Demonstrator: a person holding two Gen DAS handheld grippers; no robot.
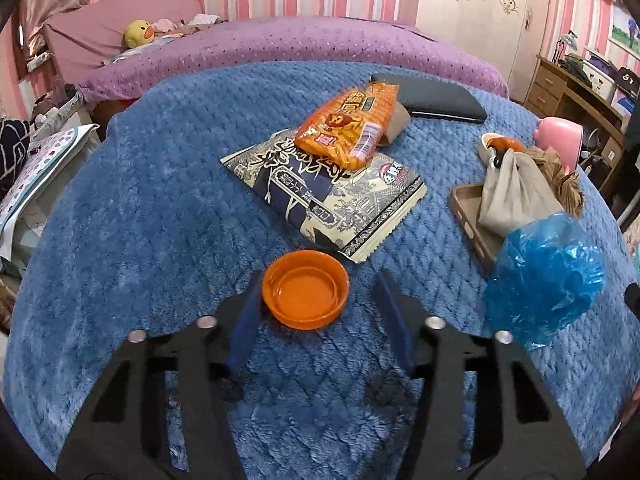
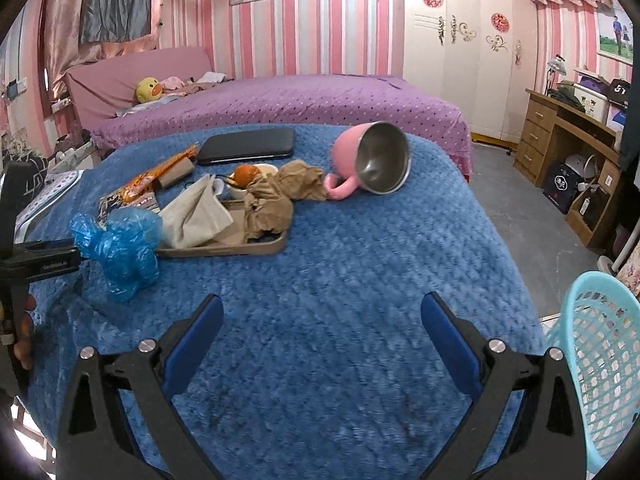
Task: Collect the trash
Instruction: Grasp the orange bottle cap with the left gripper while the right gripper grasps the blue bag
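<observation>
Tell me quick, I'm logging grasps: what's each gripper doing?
Left gripper: open, fingers either side of the orange lid, not closed on it.
Right gripper: open, holding nothing, above the blue blanket.

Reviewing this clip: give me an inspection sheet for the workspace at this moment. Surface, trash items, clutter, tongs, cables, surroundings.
Surface: blue quilted blanket covers the work surface.
Job's things: orange lid lying open side up; orange snack bag resting on the patterned snack bag; crumpled blue plastic; crumpled brown paper partly on the tan tray.
Clutter: pink mug tipped on its side; black case; beige cloth.
Tongs: left tongs open around the lid, not closed; right tongs open, empty.
Cables: nothing seen.
Surroundings: turquoise basket at right; purple bed; wooden desk.
</observation>
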